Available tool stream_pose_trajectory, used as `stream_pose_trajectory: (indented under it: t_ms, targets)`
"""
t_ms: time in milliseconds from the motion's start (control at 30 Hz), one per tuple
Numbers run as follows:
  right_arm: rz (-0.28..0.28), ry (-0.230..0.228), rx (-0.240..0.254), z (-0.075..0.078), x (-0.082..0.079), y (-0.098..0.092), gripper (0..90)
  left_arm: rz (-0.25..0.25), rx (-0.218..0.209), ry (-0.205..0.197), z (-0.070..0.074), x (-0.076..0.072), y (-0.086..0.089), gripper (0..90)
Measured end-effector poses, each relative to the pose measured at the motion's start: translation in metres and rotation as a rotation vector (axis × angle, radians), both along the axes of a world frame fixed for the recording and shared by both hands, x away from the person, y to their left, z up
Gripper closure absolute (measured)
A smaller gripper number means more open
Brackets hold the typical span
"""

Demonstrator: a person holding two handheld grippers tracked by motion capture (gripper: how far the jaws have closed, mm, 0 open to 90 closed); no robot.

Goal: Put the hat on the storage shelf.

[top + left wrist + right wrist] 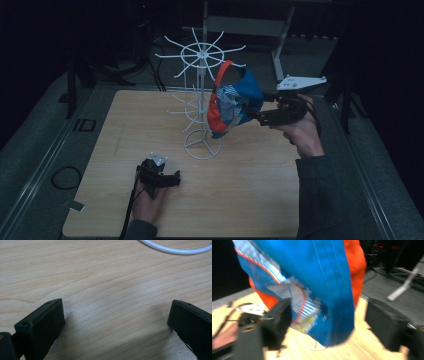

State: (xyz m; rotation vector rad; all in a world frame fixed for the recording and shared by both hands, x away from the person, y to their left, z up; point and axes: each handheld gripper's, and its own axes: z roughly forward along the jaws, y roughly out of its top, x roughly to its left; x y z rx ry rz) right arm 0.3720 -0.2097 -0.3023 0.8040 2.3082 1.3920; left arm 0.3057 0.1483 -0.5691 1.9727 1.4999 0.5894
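A blue and orange cap [235, 102] hangs from a spoke of a white wire rack [201, 50] standing mid-table. My right gripper [252, 116] is at the cap's right side. In the right gripper view its jaws stand wide apart with the cap [322, 290] hanging between them; the right gripper [329, 320] is open, and the right jaw is clear of the fabric. My left gripper [175, 179] rests low on the wooden table [250, 190], near the front left. In its own view the left gripper [116, 317] is open over bare wood, nothing between the jaws.
The rack's round wire base [202, 145] sits on the table; its ring [175, 250] shows just beyond the left jaws. A metal frame leg [280, 45] stands behind the table. A cable loop [65, 176] lies on the floor at left.
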Motion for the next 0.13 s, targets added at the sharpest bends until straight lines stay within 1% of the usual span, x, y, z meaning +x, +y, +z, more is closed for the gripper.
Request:
stream_pose_trajectory:
  t_ms: [33,67,133]
  targets:
    - [0.0,0.0,0.0,0.0,0.0,0.0,15.6,0.0,0.0,0.0,0.0,0.0,0.0,1.4]
    - [-0.024,-0.008,-0.003,-0.0018,-0.0007,-0.0034,12.9,0.002,-0.002,-0.001,-0.0001,0.0,-0.0002,1.4]
    - [-0.041,-0.006,0.01,-0.0033,-0.001,-0.0082,12.2,0.003,-0.002,-0.002,-0.0002,0.0,-0.0002,1.4]
